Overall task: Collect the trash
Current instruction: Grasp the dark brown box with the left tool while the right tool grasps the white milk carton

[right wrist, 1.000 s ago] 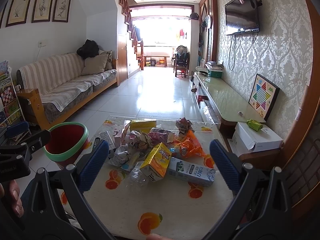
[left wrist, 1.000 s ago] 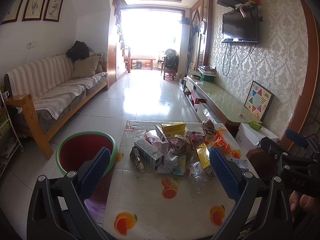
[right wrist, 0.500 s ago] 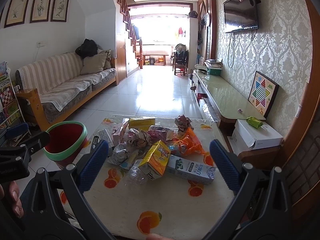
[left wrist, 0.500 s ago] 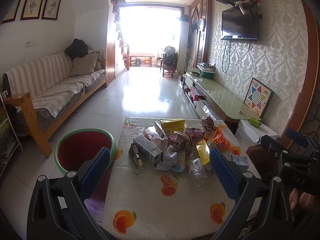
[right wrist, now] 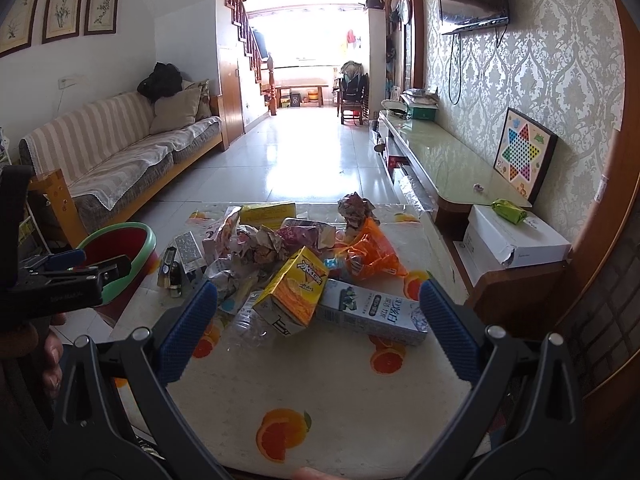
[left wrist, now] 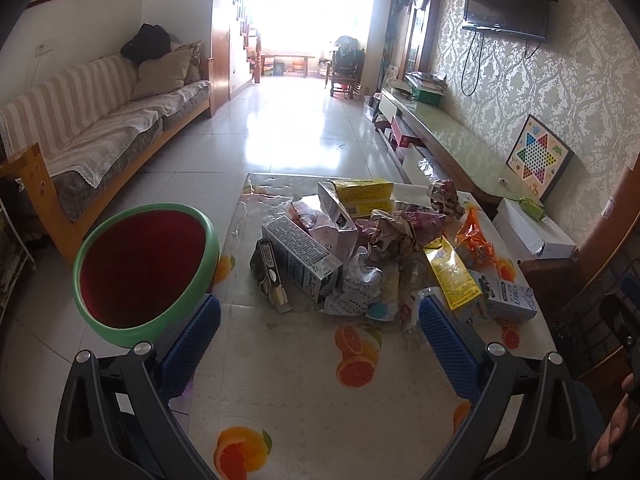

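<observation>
The trash pile (left wrist: 372, 248) sits in the middle of the counter (left wrist: 304, 392), a heap of cartons, crumpled wrappers and a squashed clear bottle, with nothing yet lifted out. Over the last second both views have closed in and tipped downward: the pile now fills more of each picture and more of the orange-print cloth lies under the cameras. I judge this as the approach to a first pick.

The left gripper (left wrist: 318, 342) has its jaws spread wide and empty, framing the grey carton (left wrist: 302, 256) and white wrapper (left wrist: 360, 284). The right gripper (right wrist: 318, 320) is likewise wide open and holds nothing, with the yellow juice carton (right wrist: 294, 290) and the white milk carton (right wrist: 374, 312) lying between its blue pads.

The left view shows the red bin with the green rim (left wrist: 146, 268) looking empty, standing just beside the counter's left edge. The right view shows only part of that bin (right wrist: 128, 244) behind the other gripper, but gives the near cartons' faces clearly.
</observation>
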`<action>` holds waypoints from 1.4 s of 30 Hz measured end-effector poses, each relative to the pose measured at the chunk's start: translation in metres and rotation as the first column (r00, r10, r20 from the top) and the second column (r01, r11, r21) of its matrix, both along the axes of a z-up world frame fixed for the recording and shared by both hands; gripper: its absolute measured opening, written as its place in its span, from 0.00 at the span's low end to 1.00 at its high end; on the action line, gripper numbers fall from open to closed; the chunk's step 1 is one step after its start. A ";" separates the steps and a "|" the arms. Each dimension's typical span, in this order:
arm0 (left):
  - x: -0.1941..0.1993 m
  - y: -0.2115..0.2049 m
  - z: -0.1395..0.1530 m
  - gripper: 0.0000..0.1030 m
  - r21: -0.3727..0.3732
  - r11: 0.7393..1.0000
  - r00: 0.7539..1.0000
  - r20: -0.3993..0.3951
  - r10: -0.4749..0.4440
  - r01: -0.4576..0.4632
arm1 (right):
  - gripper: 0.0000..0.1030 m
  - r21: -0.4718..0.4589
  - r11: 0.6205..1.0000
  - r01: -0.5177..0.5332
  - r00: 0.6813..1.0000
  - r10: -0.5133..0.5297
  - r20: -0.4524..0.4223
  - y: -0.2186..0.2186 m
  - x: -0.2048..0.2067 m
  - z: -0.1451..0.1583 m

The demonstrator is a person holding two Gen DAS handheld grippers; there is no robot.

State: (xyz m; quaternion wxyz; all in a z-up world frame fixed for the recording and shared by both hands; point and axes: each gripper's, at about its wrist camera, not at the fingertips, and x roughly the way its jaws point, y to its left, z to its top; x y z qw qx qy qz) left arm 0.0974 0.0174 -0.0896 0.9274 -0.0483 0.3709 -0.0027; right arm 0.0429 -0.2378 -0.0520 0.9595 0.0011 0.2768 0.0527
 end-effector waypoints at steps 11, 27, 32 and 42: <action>0.105 0.028 -0.071 0.87 0.075 0.995 0.971 -0.226 0.075 -0.059 | 0.97 0.026 0.998 0.063 0.998 -0.062 -0.013 -0.027 0.004 -0.009; 0.153 0.034 -0.117 0.50 0.068 0.997 0.919 -0.389 0.071 -0.048 | 0.97 -0.003 0.989 0.146 0.986 -0.145 -0.076 -0.060 0.018 -0.025; 0.155 0.036 -0.119 0.25 0.018 0.999 0.918 -0.394 0.042 -0.038 | 0.97 -0.062 0.993 0.102 0.988 -0.109 -0.110 -0.060 0.029 -0.037; 0.106 0.021 -0.081 0.19 -0.001 1.000 0.963 -0.270 -0.020 0.021 | 0.96 -0.224 0.954 -0.202 0.956 0.142 -0.256 -0.053 0.097 -0.083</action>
